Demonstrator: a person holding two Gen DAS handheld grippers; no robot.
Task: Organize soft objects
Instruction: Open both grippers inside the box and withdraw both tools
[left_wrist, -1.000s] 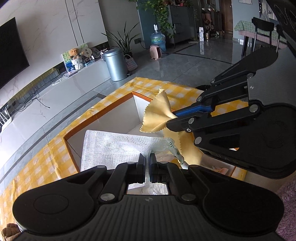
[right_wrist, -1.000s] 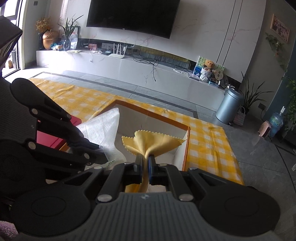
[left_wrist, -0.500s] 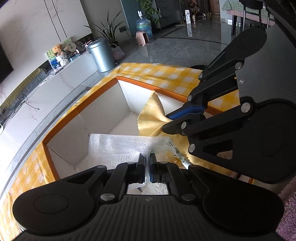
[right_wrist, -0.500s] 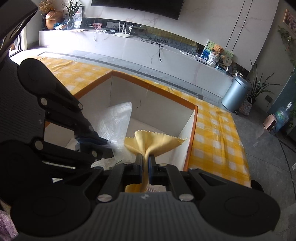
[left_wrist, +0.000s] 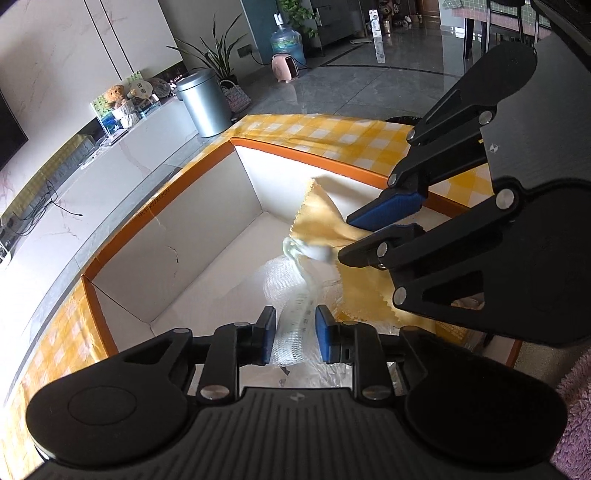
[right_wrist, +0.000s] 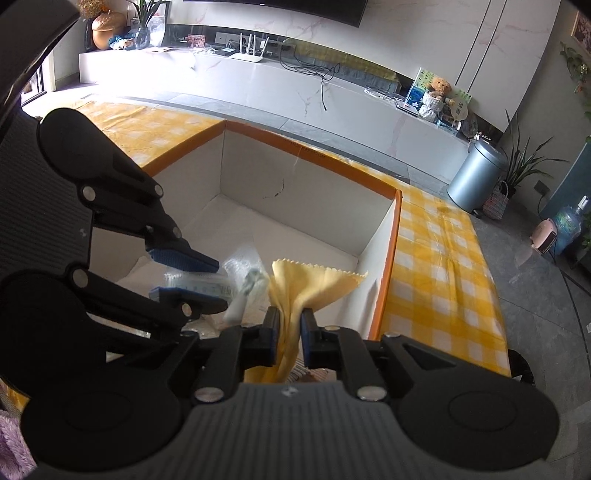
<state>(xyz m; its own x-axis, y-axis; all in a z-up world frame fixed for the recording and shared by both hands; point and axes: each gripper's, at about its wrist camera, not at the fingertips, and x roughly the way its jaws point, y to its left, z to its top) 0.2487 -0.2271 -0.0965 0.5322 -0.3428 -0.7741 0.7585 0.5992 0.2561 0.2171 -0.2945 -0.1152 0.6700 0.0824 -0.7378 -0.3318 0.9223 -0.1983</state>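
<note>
A white cardboard box with an orange rim (left_wrist: 314, 159) (right_wrist: 314, 154) lies below both grippers. My left gripper (left_wrist: 295, 332) (right_wrist: 218, 284) hangs over it with its jaws opening. A white mesh packet in clear wrap (left_wrist: 295, 280) (right_wrist: 236, 273) is blurred and hangs loose between the blue pads, slipping down into the box. To its right, my right gripper (right_wrist: 290, 328) (left_wrist: 345, 238) has its jaws opening a little. The bunched yellow cloth (right_wrist: 314, 280) (left_wrist: 317, 218) still fills the gap between those pads and fans out above the fingertips.
The box stands on a yellow checked tablecloth (right_wrist: 443, 258). Something purple and fluffy (left_wrist: 576, 406) shows at the near edge. More soft items lie in the box under the right gripper (left_wrist: 469, 302). On the floor beyond are a grey bin (right_wrist: 476, 177) and a long white bench.
Both grippers came down over the box. The left jaws parted and the mesh packet started to fall. The right jaws widened slightly with the yellow cloth still between them.
</note>
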